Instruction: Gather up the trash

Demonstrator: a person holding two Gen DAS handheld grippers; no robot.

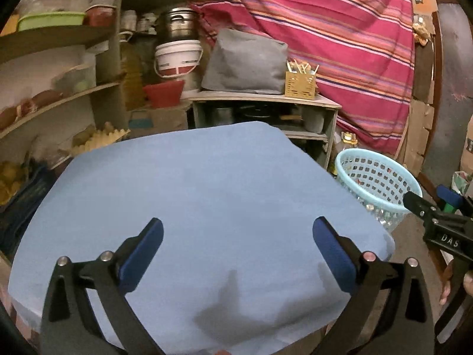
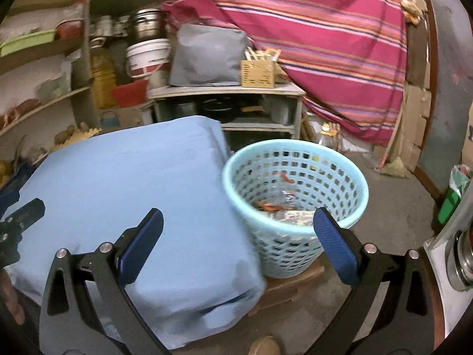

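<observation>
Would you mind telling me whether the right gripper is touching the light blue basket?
Cannot tell: in the right wrist view, the right gripper overlaps the basket, hiding any gap.

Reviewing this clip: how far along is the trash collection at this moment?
Looks nearly or fully done. Wrappers and scraps lie inside the light blue basket, and the blue cloth on the table shows no litter in either view. Nothing is in hand: the left gripper and right gripper both stand open and empty. Left: nothing visible, though the table's near edge is hidden.
</observation>
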